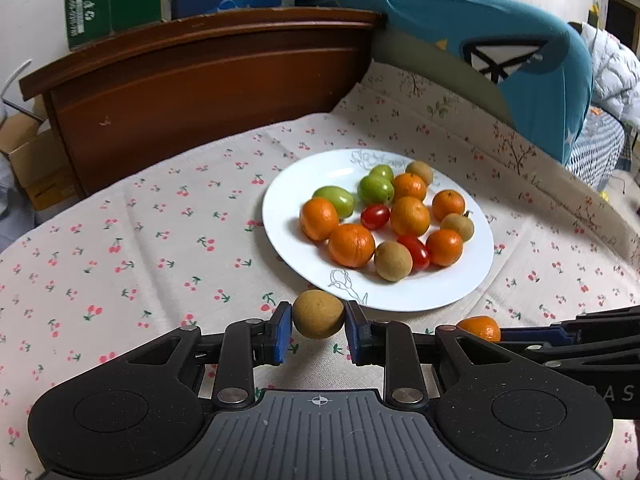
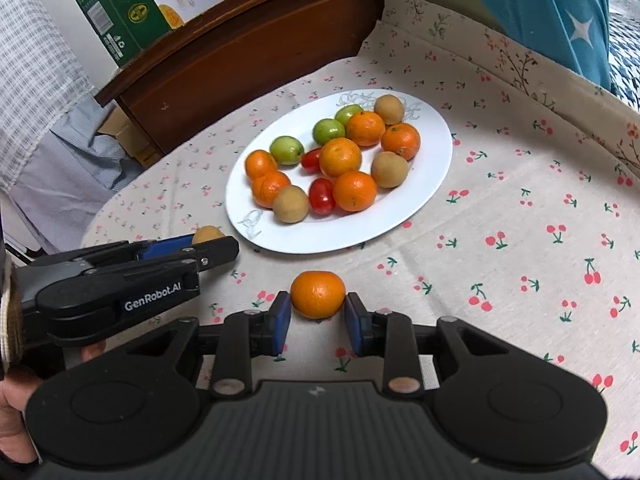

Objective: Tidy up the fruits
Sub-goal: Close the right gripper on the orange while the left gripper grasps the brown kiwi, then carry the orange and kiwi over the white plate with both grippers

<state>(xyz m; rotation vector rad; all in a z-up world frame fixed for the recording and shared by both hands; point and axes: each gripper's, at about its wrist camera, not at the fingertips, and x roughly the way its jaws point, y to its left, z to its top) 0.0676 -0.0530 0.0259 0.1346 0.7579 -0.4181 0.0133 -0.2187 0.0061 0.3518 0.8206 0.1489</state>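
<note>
**Both grippers pinching fruit in front of the plate**

Left gripper: blue pads pressed onto both sides of a round tan-brown longan-like fruit, jaws closed down to fruit width. From the left wrist cam I can't tell whether the fruit touches the cloth; it sits just short of the plate's near rim.

Right gripper: blue pads against both sides of a small round orange mandarin, pinched the same way, over the cloth, w/ a gap betw. it and the plate. In the left view this mandarin peeks out beside the right gripper's black fingers, to the right of the brown fruit.

In the right wrist cam the left gripper comes in from the left, brown fruit mostly hidden betw. its fingers, near the plate's left front edge.

Beyond both: wide white oval plate w/ grey line drawings, holding 6 mandarins, 3 green plum-like fruits, 2 red cherry tomatoes, 3 tan-brown fruits, clustered and mostly touching.

Plate lies on a cream cloth printed w/ red cherries. Behind: dark brown wooden headboard, green and blue cartons on top, teal cushion to the right.
</note>
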